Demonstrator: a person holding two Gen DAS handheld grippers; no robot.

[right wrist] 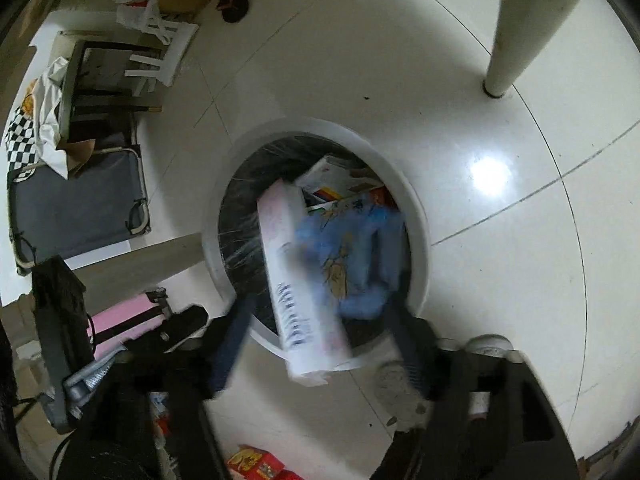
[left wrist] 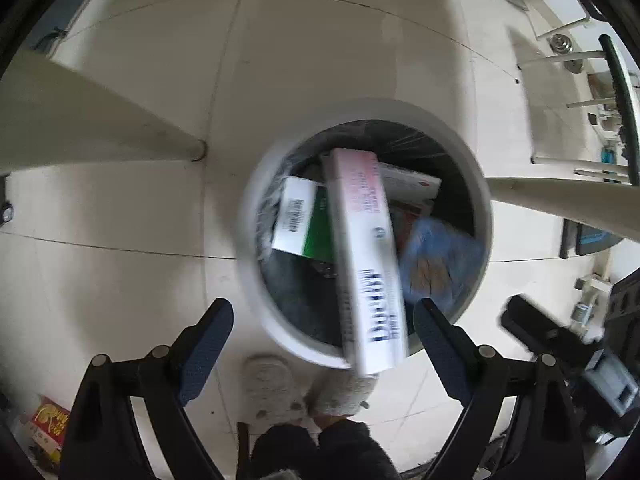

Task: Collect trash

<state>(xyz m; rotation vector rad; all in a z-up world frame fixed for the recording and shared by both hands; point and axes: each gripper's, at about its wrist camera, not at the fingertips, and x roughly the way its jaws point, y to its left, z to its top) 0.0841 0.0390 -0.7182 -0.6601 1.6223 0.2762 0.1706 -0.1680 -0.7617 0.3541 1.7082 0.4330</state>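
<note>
Long white box (left wrist: 366, 264) w/ blue lettering is tipped nose-down into the white bin (left wrist: 256, 280), its near end sticking over the rim, blurred, prob. mid-drop. Blue wrapper (left wrist: 436, 264) is just beside it inside the bin, w/ other cartons underneath. Left gripper (left wrist: 324, 328) & right gripper (right wrist: 320, 328) both spread wide, nothing pinched, poised above the bin mouth so stuff falls in. Red carton (right wrist: 256, 462) is on the floor nearby, prob. next.
</note>
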